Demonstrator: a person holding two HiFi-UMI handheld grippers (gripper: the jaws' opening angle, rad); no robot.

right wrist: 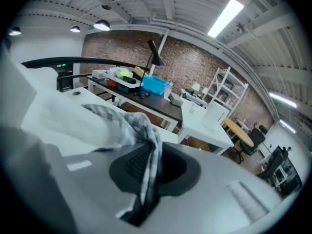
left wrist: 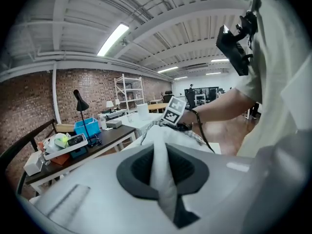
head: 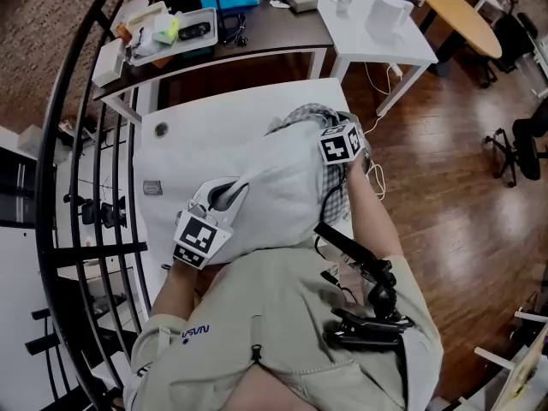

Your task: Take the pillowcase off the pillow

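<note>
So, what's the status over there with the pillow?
Left tool shut on white pillow. Right tool shut on checked pillowcase, bunched at pillow's far end. Nothing blocking either.

place: loft office/lab | brick wall (right wrist: 195, 62), shelving (left wrist: 129, 92), desks (head: 257, 34) (cluttered)

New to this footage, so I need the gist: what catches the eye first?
A white pillow hangs between two grippers over the white table, mid head view. The left gripper is clamped on its white near corner; the right gripper pinches the grey-checked pillowcase bunched at the far end.
</note>
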